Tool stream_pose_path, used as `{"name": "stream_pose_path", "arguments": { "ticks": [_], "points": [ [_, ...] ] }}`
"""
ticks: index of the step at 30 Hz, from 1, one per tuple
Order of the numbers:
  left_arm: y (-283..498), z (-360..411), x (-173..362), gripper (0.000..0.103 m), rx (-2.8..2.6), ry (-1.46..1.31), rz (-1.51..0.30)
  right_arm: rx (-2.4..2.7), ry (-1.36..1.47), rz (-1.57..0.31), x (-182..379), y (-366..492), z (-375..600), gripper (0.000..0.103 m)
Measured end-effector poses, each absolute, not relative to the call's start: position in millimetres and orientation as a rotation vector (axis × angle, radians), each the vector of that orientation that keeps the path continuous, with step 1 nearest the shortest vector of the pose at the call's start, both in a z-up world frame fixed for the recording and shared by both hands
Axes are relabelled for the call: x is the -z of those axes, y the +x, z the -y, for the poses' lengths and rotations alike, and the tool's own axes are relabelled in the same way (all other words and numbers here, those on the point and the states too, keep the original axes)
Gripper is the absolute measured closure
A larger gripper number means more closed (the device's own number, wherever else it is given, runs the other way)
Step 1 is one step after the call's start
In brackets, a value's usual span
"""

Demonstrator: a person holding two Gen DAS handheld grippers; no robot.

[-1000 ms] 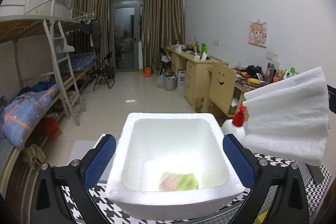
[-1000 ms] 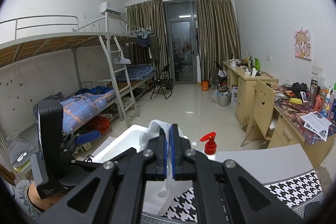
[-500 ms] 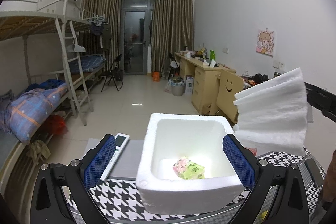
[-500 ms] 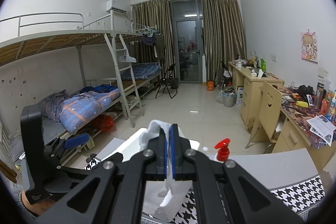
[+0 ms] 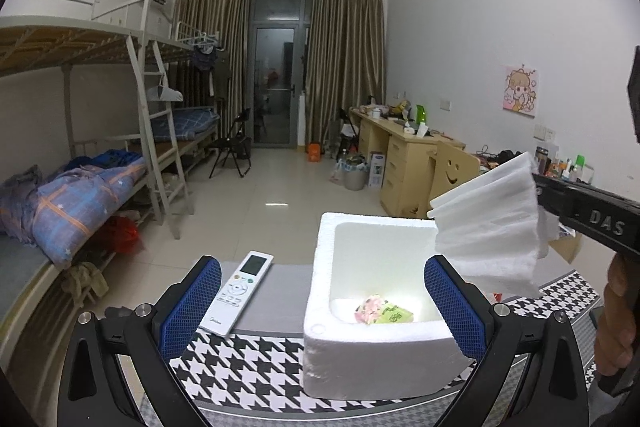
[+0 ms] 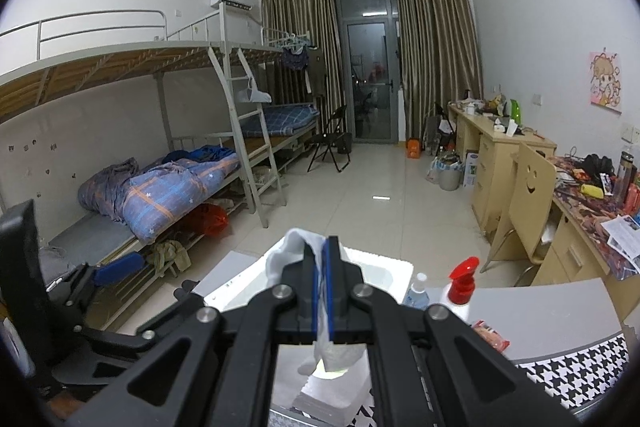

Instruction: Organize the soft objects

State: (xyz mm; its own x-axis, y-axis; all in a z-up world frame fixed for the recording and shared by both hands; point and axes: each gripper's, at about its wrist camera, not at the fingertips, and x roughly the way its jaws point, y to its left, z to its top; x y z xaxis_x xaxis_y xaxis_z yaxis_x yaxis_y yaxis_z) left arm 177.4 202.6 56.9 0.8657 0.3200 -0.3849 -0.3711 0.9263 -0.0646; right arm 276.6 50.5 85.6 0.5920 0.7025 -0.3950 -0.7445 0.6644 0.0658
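- Right gripper [image 6: 322,267]: jaws clamped on 1 white folded cloth [image 5: 490,227], held level above the foam box [image 5: 372,367], hand [image 5: 616,323] gripping the handle.
- Left gripper [image 5: 320,303]: jaws wide, empty, straddling the box's near side.
- Box interior: 1 pink-green packet [image 5: 382,311].
- Beside box: 1 remote [image 5: 238,293].

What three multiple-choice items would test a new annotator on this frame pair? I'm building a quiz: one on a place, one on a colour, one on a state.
1. Where does the white remote control lie?
A. inside the box
B. on the table, left of the white foam box
C. on the floor

2. What colour is the spray bottle's trigger top?
A. red
B. green
C. blue

3. How is the right gripper?
A. open, empty
B. shut on the white fibre padding sheet
C. shut on the remote

Key: B, the remote rests beside the box's left wall; A, the top is bright red; B, the padding is pinched between the closed jaws.
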Motion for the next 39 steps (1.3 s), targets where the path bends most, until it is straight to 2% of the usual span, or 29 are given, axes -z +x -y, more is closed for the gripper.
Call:
{"name": "stream_pose_path", "arguments": {
  "ticks": [16, 17, 18, 19, 21, 26, 29, 36, 38, 39],
  "points": [
    [163.1, -211.0, -50.7, 0.001, -0.381, -0.143, -0.372, -0.839, -0.17, -0.519, -62.8, 292.5, -78.0, 0.096],
    [163.1, -211.2, -50.5, 0.001, -0.383, -0.145, -0.37, -0.842, -0.184, -0.537, -60.6, 293.9, -81.4, 0.093],
    [163.0, -212.2, -50.2, 0.001, -0.385, -0.147, -0.37, -0.849, -0.202, -0.565, -56.4, 296.0, -85.1, 0.079],
    [163.2, -212.7, -50.0, 0.001, -0.386, -0.149, -0.371, -0.849, -0.215, -0.587, -52.9, 297.5, -86.9, 0.058],
    [163.2, -213.5, -49.8, 0.001, -0.387, -0.15, -0.372, -0.847, -0.214, -0.599, -48.7, 298.0, -87.2, 0.046],
    [162.8, -215.0, -49.3, 0.001, -0.384, -0.149, -0.377, -0.847, -0.236, -0.603, -48.1, 295.1, -83.4, 0.045],
    [163.0, -216.0, -48.9, 0.001, -0.381, -0.15, -0.381, -0.851, -0.229, -0.596, -51.0, 292.3, -78.0, 0.041],
    [160.5, -212.0, -49.7, 0.001, -0.382, -0.145, -0.375, -0.855, -0.215, -0.58, -60.0, 289.7, -70.2, 0.041],
    [157.8, -208.4, -51.3, 0.001, -0.381, -0.14, -0.369, -0.856, -0.205, -0.575, -63.8, 286.7, -65.3, 0.038],
    [156.4, -207.1, -52.4, 0.001, -0.379, -0.138, -0.367, -0.857, -0.199, -0.57, -65.4, 285.9, -63.8, 0.034]
  ]
}}
